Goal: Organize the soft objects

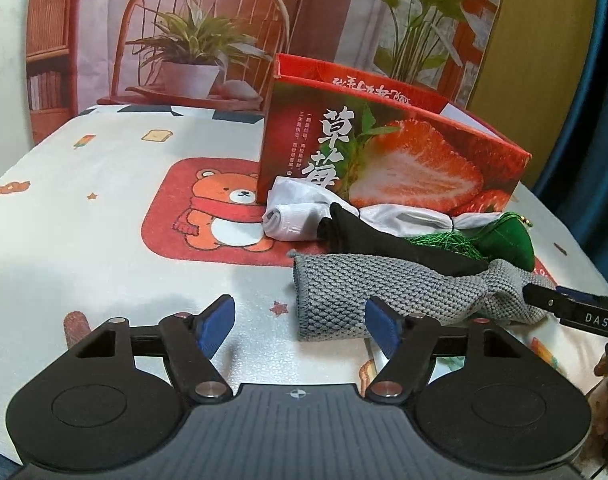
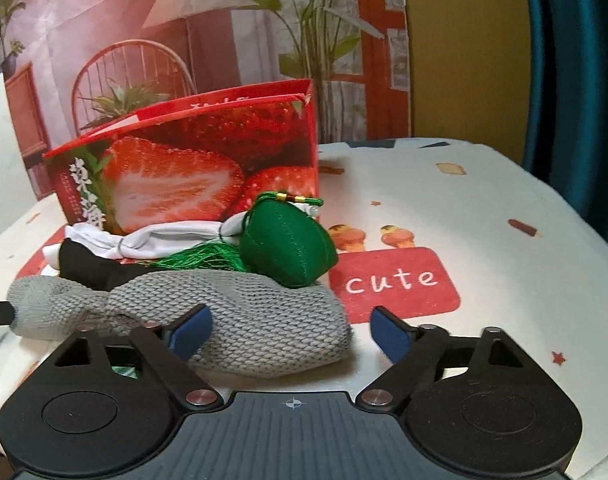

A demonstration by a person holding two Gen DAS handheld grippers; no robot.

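A pile of soft things lies in front of a red strawberry box (image 1: 384, 148) (image 2: 192, 168). A grey knitted cloth (image 1: 384, 292) (image 2: 240, 312) is nearest. Behind it lie a black cloth (image 1: 388, 240) (image 2: 88, 266), a white cloth (image 1: 300, 212) (image 2: 164, 240), and a green stuffed pouch (image 1: 508, 240) (image 2: 286, 244) with green tassel threads (image 2: 200, 260). My left gripper (image 1: 300, 326) is open, its right pad at the grey cloth's left end. My right gripper (image 2: 292, 330) is open around the grey cloth's right end. The right gripper's tip (image 1: 568, 312) shows in the left wrist view.
The table wears a white cloth with a bear print (image 1: 224, 208) and a red "cute" patch (image 2: 392, 284). A printed backdrop with chair and plants (image 1: 200, 40) hangs behind. A blue curtain (image 2: 576, 80) is at the right.
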